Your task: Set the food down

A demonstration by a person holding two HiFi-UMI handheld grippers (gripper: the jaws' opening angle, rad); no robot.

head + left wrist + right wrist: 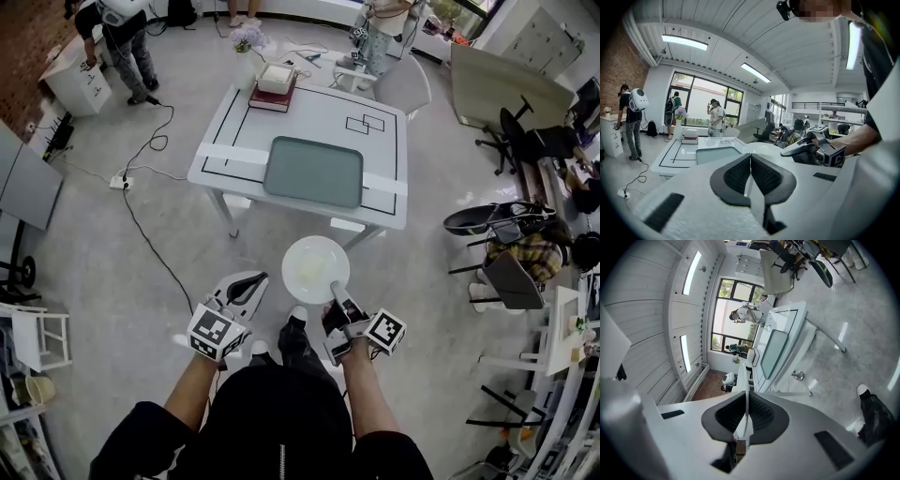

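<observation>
While held above the floor [112,281], plate [292,253]: pale food [311,268] on it.
Right gripper [336,289]: jaws clamped on plate rim at its 5 o'clock.
Left gripper [257,278]: jaws together, empty, at plate's 9 o'clock.
Table [309,112]: plate's 12 o'clock, apart.

floor [103,281]: pale grey, glossy, power strip [121,182] lying on it | surface [319,112]: white, black line markings, mid-room | walls: brick wall [618,79] at left, white elsewhere | windows [701,105]: large, dark-framed, daylit | ceiling: white panels, strip lights [684,42] on | furniture: black office chair [511,141] at right, white cabinet [80,80] far left
</observation>
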